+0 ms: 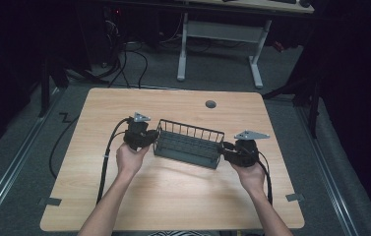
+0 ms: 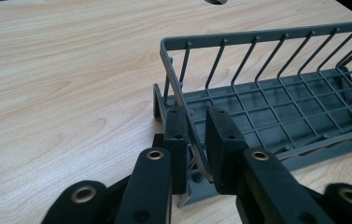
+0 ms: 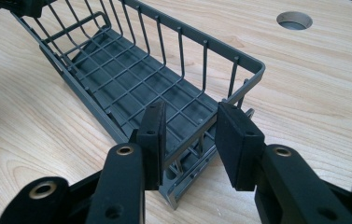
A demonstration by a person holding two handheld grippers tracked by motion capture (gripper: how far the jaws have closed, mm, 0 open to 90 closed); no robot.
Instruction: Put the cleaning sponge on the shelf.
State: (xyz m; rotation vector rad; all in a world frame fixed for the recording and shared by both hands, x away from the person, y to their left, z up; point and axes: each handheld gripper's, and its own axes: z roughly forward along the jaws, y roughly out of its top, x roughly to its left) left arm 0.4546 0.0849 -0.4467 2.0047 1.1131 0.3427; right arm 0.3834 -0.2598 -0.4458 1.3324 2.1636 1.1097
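A dark grey wire basket (image 1: 188, 145) stands on the wooden table (image 1: 173, 191), long side across, with nothing in it. My left gripper (image 1: 154, 139) is at its left end and my right gripper (image 1: 224, 150) at its right end, each held by a hand. In the left gripper view the basket (image 2: 267, 107) runs away from the left gripper (image 2: 197, 114), whose pads close on the end wall's rim wire. In the right gripper view the right gripper (image 3: 192, 112) straddles the other end wall of the basket (image 3: 131, 79), one pad inside and one outside, pressing on it.
A round cable hole (image 1: 210, 104) sits in the table near its far edge, behind the basket. Black cables trail from both grippers toward the near edge. Beyond the table stands another desk on white legs (image 1: 182, 54), with loose cables on the floor.
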